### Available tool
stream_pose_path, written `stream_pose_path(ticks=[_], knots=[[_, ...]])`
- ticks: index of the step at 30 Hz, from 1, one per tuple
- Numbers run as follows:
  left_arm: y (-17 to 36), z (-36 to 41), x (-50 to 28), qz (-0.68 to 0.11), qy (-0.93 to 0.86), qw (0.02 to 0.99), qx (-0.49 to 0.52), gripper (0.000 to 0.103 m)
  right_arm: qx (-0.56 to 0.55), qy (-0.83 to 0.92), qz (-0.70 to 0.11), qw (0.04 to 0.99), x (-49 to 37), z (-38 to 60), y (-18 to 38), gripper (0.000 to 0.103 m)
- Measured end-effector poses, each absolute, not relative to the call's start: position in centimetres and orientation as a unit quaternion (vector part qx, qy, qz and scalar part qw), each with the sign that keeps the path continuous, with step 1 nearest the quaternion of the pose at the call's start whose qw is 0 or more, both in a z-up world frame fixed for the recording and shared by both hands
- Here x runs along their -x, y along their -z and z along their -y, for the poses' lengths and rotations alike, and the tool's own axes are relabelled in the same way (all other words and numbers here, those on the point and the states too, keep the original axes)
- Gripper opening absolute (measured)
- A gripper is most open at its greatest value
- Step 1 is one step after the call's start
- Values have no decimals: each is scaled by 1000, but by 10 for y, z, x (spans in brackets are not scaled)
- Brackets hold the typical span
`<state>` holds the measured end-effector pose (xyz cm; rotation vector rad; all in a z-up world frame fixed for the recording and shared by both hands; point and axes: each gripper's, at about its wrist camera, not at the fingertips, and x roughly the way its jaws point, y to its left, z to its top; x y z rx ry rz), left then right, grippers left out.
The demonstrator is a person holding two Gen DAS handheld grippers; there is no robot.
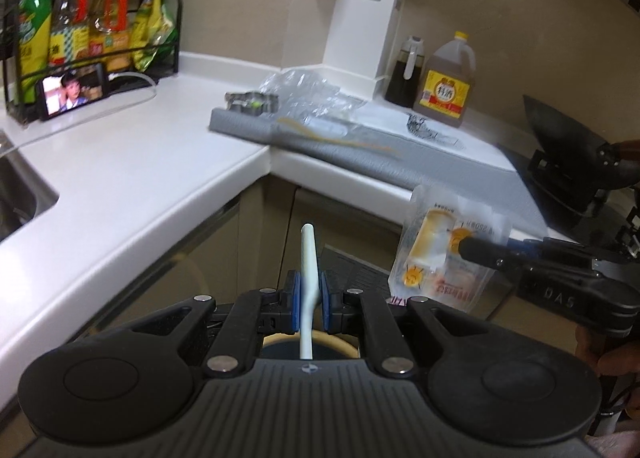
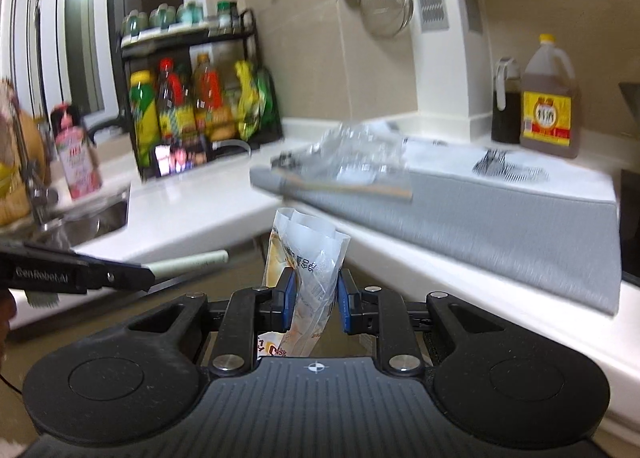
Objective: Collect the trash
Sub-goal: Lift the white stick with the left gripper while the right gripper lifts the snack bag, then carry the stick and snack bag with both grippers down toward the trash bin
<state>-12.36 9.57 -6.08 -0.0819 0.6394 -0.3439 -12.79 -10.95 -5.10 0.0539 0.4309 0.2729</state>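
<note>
The left gripper [image 1: 310, 300] was clamped on a pale, slim stick-like piece of trash [image 1: 309, 258], its blue pads pressed against both sides; the stick pointed toward twelve o'clock in the left wrist view. Directly beneath the jaws, at six o'clock from the stick, showed the rim of a round container [image 1: 340, 344] with a dark interior; its contents could not be made out.

The right gripper [image 2: 316, 298] was clenched on a crumpled clear plastic wrapper [image 2: 308, 258] with orange and white print, held upright between the pads, off the counter. In the left wrist view that wrapper hung at about three o'clock from the stick.

On the white countertop [image 1: 140, 161] lay a grey mat [image 2: 500, 209] at one o'clock. On its far end sat a crumpled clear plastic bag [image 2: 360, 153], with a thin tan stick [image 2: 352, 187] lying just in front of it.

At eleven o'clock a black wire rack [image 2: 192, 97] held several bottles with yellow, red and green labels and some green-yellow pouches; small jars stood on its top shelf. A phone [image 1: 72, 91] leaned against its foot. At two o'clock stood a large jug of brown liquid [image 2: 550, 101] with a yellow cap, and just beside it a dark sauce bottle [image 2: 505, 101]. A steel sink [image 2: 96, 217] lay at nine o'clock in the right wrist view.
</note>
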Motion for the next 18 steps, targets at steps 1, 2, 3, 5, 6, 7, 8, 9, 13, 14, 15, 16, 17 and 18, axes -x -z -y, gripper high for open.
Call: stream_pose_path(ticks=[1,2,3,5,6,7,8,9,13,14,15,16,17,18], knots=[[64,-96,125,-317,166,933,42,11,-25,-138,-219,966,128,107,54,24],[68,-96,125,-322,164,931,45,11,-23,-141,-224,964,128,105,56,24],[71,-97,125,-326,163,930,47,11,-20,-143,-227,963,129,102,58,24],[76,-97,127,-333,160,928,50,11,-11,-147,-229,962,130,98,60,24],[78,-98,127,-335,160,927,52,11,-7,-149,-228,962,130,96,61,24],[79,-98,127,-337,159,926,53,11,-3,-151,-229,962,130,94,61,24],[80,-99,127,-338,159,926,55,11,0,-152,-229,961,130,92,62,24],[80,-99,127,-339,158,926,55,11,3,-154,-230,961,131,90,62,24],[81,-97,128,-339,158,926,53,11,15,-161,-235,958,131,84,65,24],[82,-97,128,-340,159,926,52,11,19,-163,-235,958,132,83,66,24],[82,-97,128,-340,159,925,52,11,22,-165,-235,958,132,82,66,24],[82,-96,128,-340,160,925,51,11,25,-167,-235,957,132,81,66,24],[82,-95,127,-341,160,925,50,11,26,-168,-236,957,132,80,67,24],[82,-95,127,-341,160,925,50,11,27,-169,-237,956,131,80,67,24]])
